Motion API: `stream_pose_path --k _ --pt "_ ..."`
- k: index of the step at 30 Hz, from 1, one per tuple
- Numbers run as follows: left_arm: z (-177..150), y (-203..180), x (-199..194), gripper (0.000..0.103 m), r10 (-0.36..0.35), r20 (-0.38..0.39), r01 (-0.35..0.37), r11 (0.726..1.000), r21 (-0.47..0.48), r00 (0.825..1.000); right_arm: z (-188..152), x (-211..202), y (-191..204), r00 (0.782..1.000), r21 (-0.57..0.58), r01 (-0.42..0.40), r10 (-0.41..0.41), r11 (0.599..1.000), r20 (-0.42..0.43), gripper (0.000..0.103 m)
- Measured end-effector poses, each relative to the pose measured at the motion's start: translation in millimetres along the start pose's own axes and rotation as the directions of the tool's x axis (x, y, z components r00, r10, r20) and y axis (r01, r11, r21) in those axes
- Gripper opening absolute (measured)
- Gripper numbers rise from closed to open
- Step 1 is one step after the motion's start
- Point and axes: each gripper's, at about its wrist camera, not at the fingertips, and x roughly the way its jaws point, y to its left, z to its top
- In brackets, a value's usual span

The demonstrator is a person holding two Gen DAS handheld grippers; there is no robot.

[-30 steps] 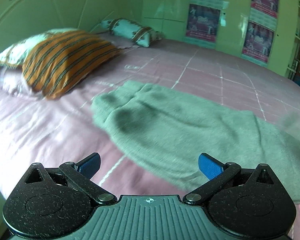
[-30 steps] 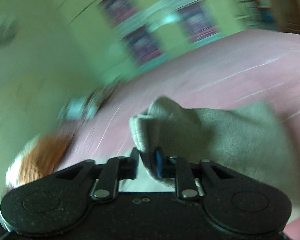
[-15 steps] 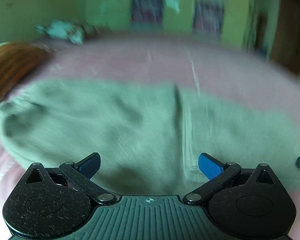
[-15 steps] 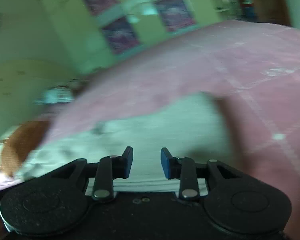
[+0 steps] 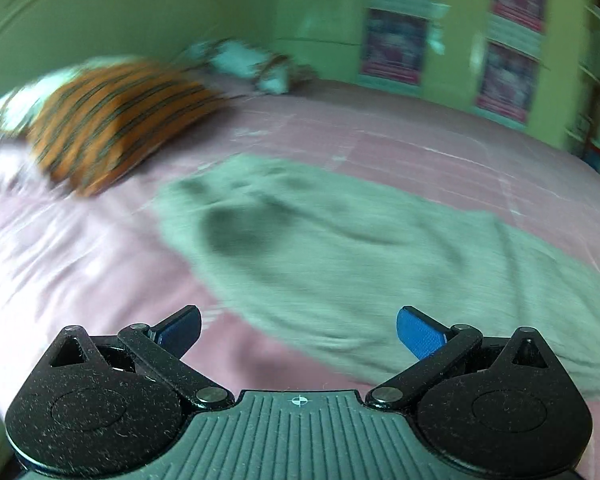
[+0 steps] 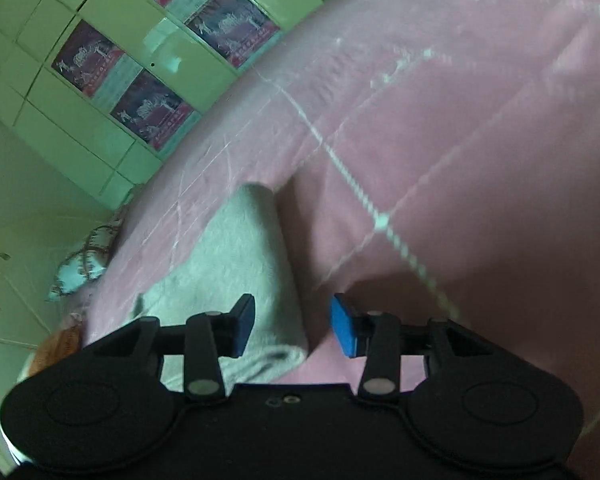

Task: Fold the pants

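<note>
Grey-green pants (image 5: 340,248) lie flat and folded lengthwise on the pink bed sheet (image 5: 80,264), running from centre to the right edge in the left wrist view. My left gripper (image 5: 298,330) is open and empty, held above the sheet just in front of the pants' near edge. In the right wrist view the pants (image 6: 236,256) show as a narrow folded end. My right gripper (image 6: 292,326) is open and empty, its left finger over the fabric's right edge and its right finger over the sheet.
An orange striped pillow (image 5: 116,120) and a patterned pillow (image 5: 248,64) lie at the head of the bed. Green wardrobe doors with posters (image 6: 148,52) stand behind the bed. The sheet has white grid lines (image 6: 380,220).
My right gripper has let go of the pants end it held a second ago and opened wider, drawing back. My left gripper swung right and back again, staying open.
</note>
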Motion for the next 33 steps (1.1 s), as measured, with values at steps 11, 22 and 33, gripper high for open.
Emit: stream_pose_path --k 11,22,33 --pt "28 114 113 0.103 -0.412 0.025 0.382 0.818 -0.430 0.911 -1 -3 27 0.997 -0.099 0.058 -0.052 0.993 0.059 0.039" --pt "35 108 141 0.031 -0.420 0.121 0.426 0.783 -0.454 0.900 -23 17 102 1.000 -0.286 0.016 -0.012 0.958 0.017 0.041" --pt "37 122 143 0.035 -0.424 0.034 0.398 0.817 -0.417 0.905 -139 109 210 0.968 -0.807 0.021 -0.213 0.590 -0.130 0.044"
